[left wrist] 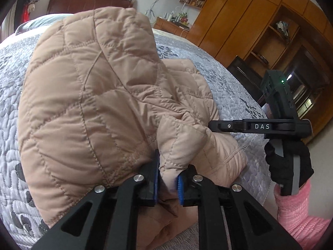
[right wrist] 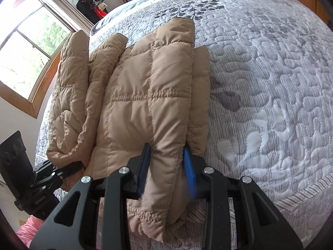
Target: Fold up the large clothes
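Two handheld grippers are clamped on one tan quilted jacket that is spread on a grey-and-white patterned bedspread near the bed's near edge. The left gripper is seen with its blue pads pinched narrowly on a thin fold of fabric, a puffy bulk of the jacket being raised in front of its camera. The right gripper is set with its jaws partly apart, closed on a thicker padded edge that hangs over the side of the bed. In the left wrist view the right gripper is shown from the side, its tip buried in the cloth, carried by a black-gloved hand above a pink knitted sleeve. In the right wrist view the left gripper is caught at the lower left, touching the jacket's near edge. Wooden cabinets are visible behind the bed, and a window is seen at its far side. The step in hand is judged to be a fold in mid-course, one side being brought across while the other edge is held down. For the next move, the lifted layer would need to be laid flat over the body, edges matched, before either grip is released; bulky padding is likely to spring back unless pressed.
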